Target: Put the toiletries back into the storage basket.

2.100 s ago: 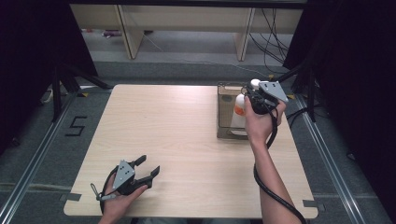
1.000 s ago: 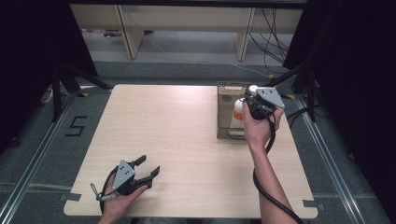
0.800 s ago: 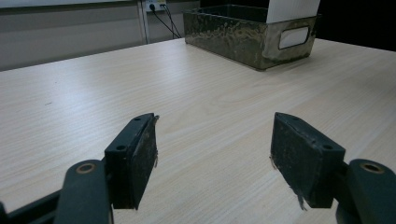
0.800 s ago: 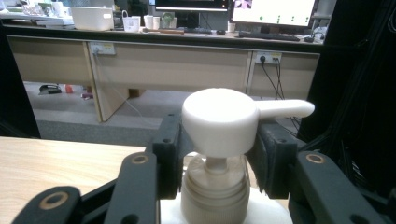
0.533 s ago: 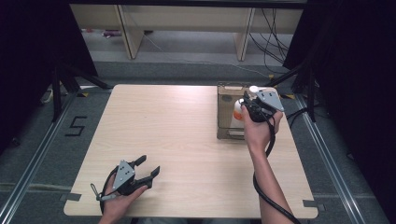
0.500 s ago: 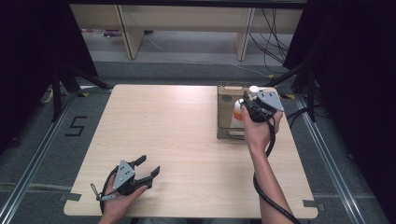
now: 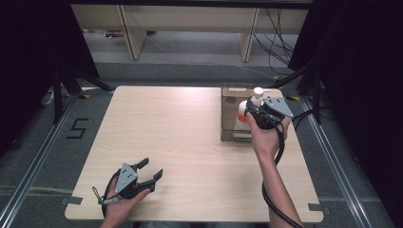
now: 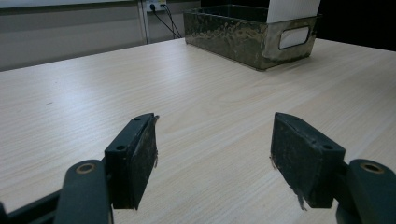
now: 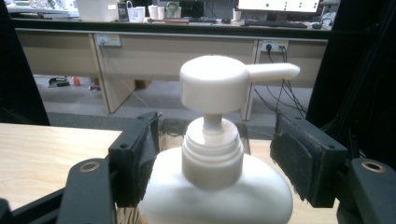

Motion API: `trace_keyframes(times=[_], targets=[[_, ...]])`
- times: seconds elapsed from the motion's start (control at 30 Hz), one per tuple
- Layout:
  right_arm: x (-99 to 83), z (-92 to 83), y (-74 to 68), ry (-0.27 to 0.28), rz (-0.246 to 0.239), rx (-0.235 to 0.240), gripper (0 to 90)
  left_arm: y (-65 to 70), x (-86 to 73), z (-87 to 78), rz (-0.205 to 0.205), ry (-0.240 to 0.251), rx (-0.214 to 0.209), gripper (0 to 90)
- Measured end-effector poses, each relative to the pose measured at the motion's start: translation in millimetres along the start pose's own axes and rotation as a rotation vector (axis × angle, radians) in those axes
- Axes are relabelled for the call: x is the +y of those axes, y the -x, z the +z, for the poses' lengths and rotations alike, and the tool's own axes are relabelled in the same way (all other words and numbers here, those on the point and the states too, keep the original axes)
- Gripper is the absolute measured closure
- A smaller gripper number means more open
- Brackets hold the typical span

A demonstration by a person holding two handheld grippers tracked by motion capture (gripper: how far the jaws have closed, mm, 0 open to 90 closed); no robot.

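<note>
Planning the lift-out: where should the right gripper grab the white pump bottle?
Probably the white pump bottle's rounded shoulder, below the collar, from the person's side. It stands upright in the metal bin, and the open right gripper already flanks it.

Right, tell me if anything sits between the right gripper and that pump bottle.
Nothing visible does. The right gripper stands open with the pump bottle between its two pads, over the bin. The left pad looks against the bottle's shoulder; the right pad stands clear.
</note>
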State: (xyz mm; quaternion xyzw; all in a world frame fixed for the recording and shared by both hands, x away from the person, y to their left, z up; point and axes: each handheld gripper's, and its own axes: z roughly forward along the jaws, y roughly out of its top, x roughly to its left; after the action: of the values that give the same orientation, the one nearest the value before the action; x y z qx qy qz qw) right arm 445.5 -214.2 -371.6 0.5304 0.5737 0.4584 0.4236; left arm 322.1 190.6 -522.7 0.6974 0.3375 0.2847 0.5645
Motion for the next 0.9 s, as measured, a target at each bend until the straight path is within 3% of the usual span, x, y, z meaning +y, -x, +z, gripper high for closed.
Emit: trace_keyframes(times=[0.1,0.43,0.47,0.53,0.9], targets=[[-2.0,-3.4,2.1,0.001,-0.022,0.006,32.1,0.5,0.3,-1.8,-0.002,-0.013,0.009,30.9],[-13.1,-17.5,3.5,-0.022,0.016,0.035,31.9,0.7,0.4,-1.8,0.000,-0.014,0.008,30.9],[-13.4,-17.9,5.0,-0.015,-0.004,0.033,32.0,0.7,0.4,-1.9,0.000,-0.015,0.009,30.9],[-15.1,-20.3,5.5,-0.013,0.017,0.042,32.0,0.7,0.4,-1.9,0.001,-0.015,0.010,30.8],[-32.9,-40.7,15.4,-0.017,0.010,0.072,32.5,0.9,0.3,-2.0,-0.001,-0.012,0.013,30.8]])
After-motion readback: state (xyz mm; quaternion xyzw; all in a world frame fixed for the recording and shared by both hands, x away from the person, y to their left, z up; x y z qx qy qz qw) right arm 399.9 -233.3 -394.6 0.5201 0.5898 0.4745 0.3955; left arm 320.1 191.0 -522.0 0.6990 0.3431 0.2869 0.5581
